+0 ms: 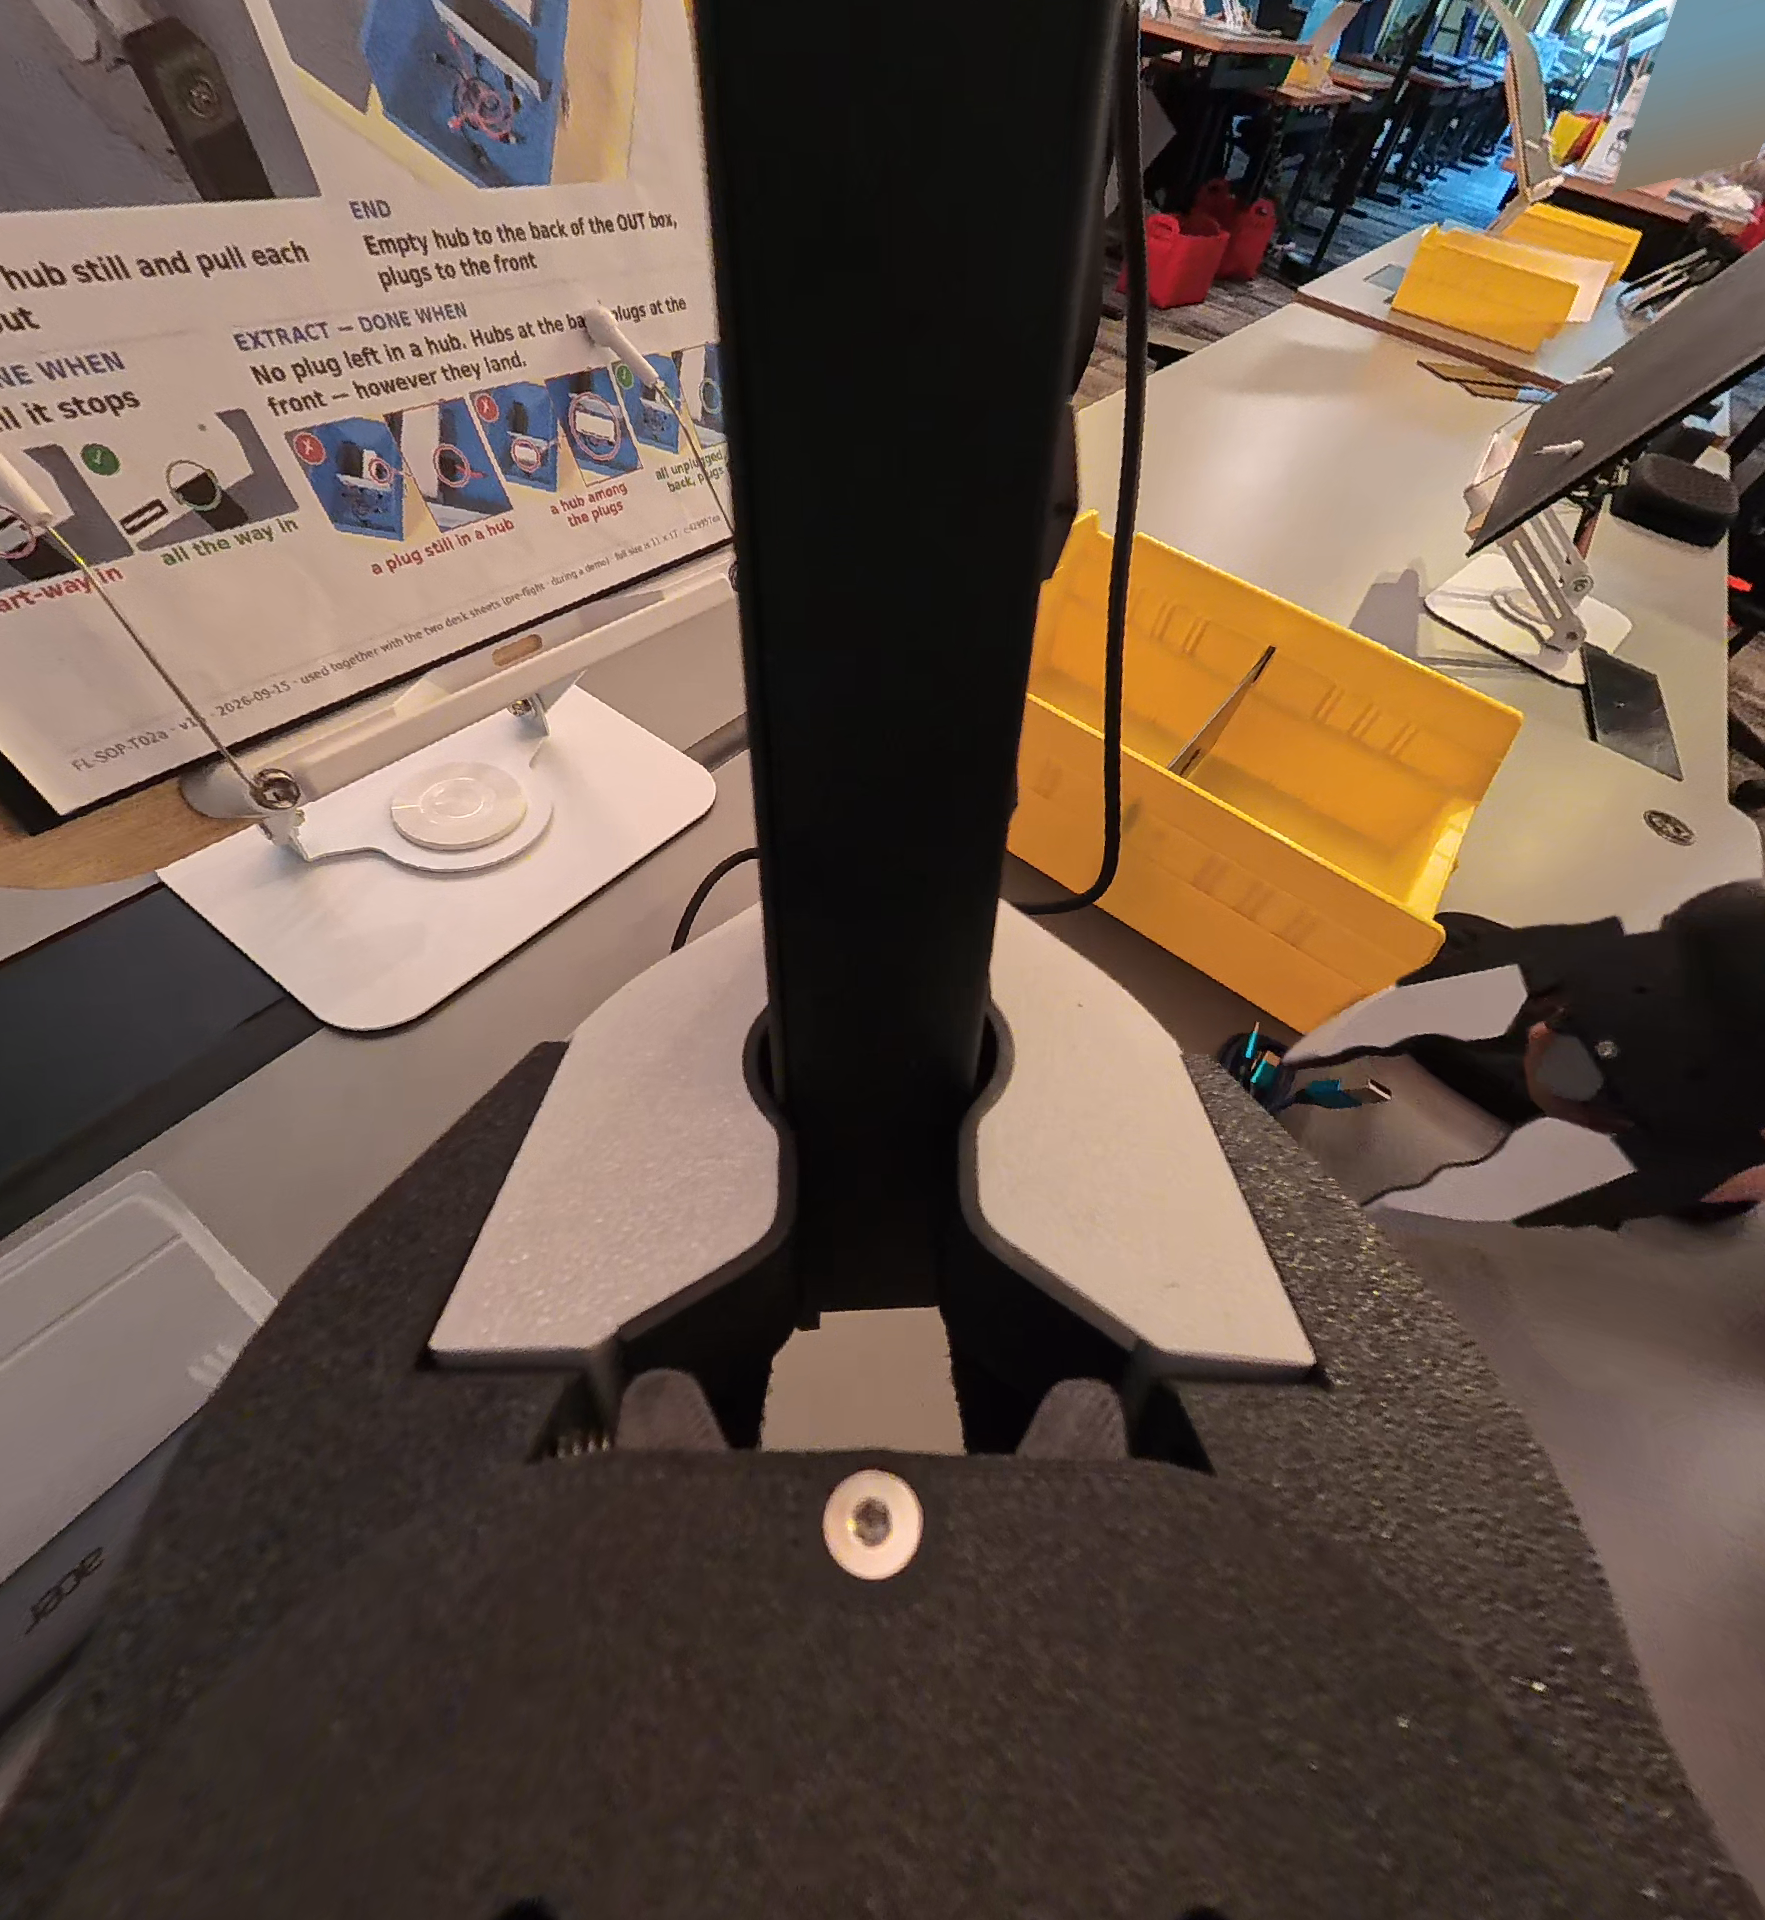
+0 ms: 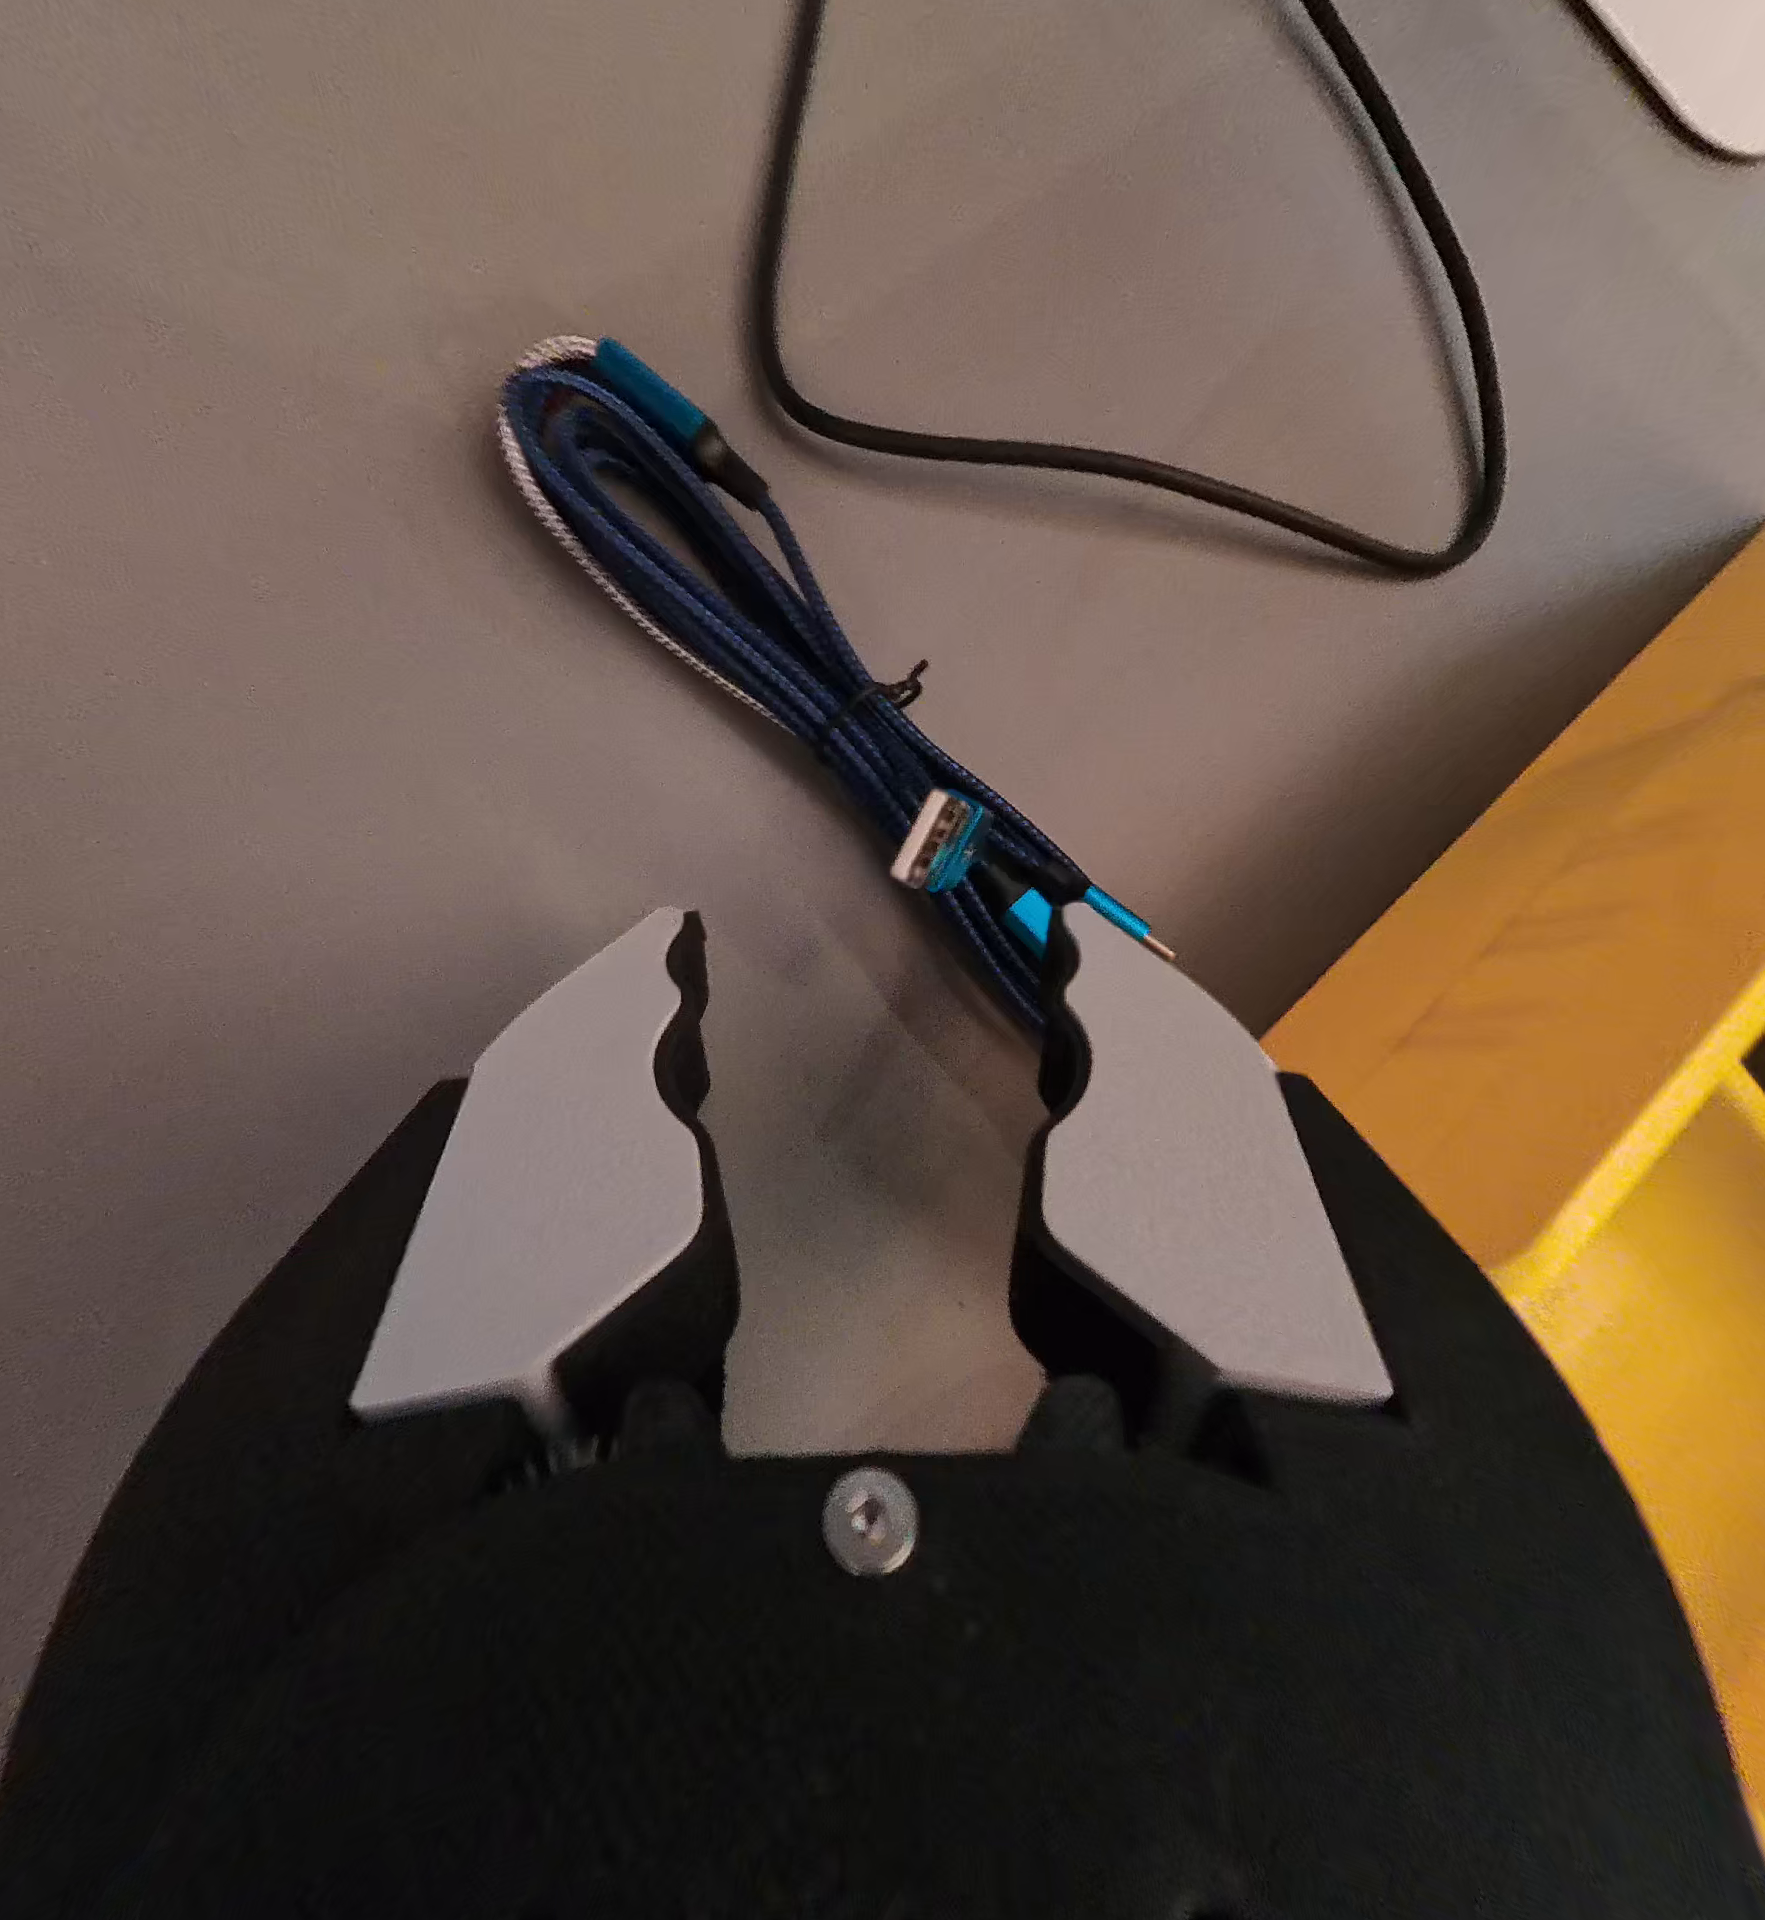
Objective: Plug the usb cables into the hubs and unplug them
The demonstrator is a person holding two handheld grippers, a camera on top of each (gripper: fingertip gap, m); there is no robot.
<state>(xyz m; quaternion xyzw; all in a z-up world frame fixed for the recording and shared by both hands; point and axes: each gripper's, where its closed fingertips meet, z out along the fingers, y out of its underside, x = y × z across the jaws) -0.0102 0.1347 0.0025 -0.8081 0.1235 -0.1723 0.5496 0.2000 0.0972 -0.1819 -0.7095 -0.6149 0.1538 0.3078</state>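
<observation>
Left gripper [image 1: 873,1049] fingers clamp a black hub [image 1: 888,623], upright. Right gripper [image 2: 883,935] fingers spread open over the coiled blue cable [image 2: 753,613] on the table [image 2: 234,520].

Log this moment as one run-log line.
left gripper: shut on black hub | right gripper: open over blue cable bundle | plugged: none

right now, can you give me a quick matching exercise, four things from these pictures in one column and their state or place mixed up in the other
1. left gripper
2. right gripper
3. blue cable
4. yellow bin

a. coiled and tied, lying on the desk
b. shut on a black hub
c. open, above the desk
d. behind the black hub, divider inside

Pairs: 1-b, 2-c, 3-a, 4-d
</observation>
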